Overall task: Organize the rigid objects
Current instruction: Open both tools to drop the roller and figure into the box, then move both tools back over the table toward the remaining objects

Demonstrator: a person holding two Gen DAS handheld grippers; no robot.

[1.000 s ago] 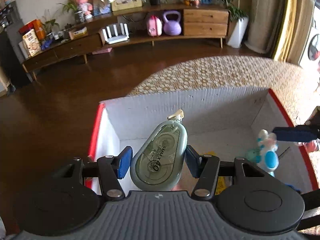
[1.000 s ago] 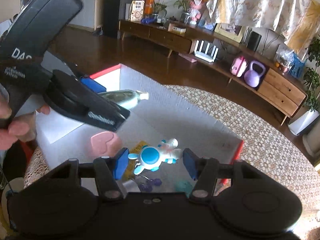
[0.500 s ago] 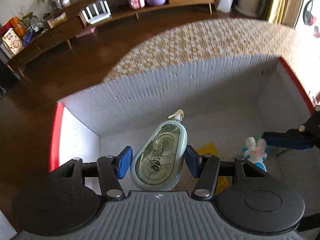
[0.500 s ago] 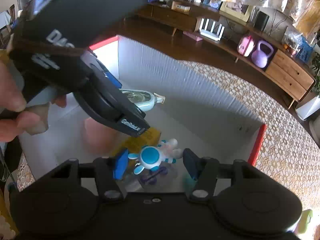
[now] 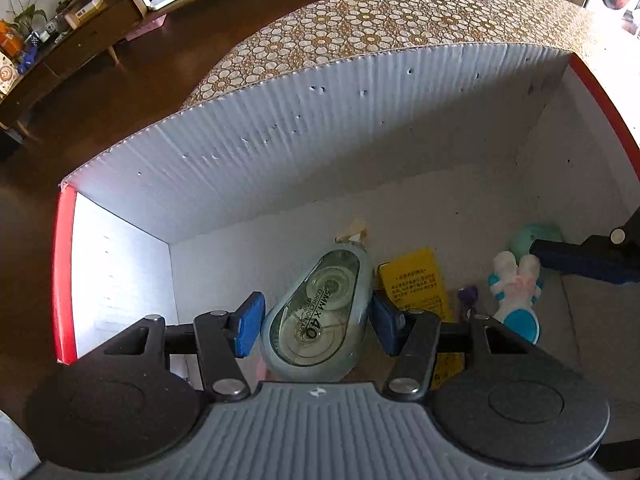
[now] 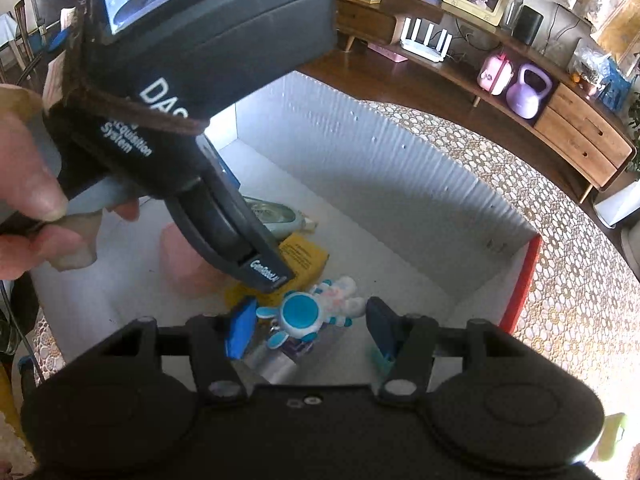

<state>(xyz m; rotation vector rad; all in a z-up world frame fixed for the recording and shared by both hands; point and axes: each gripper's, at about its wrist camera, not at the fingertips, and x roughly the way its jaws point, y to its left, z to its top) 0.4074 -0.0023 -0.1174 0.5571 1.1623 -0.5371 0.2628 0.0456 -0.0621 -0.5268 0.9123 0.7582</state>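
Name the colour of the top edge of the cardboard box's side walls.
Red: the box's rim is red above white corrugated walls, clearest in the left wrist view.

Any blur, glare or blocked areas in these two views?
Left wrist view: sharp on the tape dispenser, blown-out glare at the box right edge, fisheye bowing. Right wrist view: the left gripper blocks the upper left; the toy is sharp.
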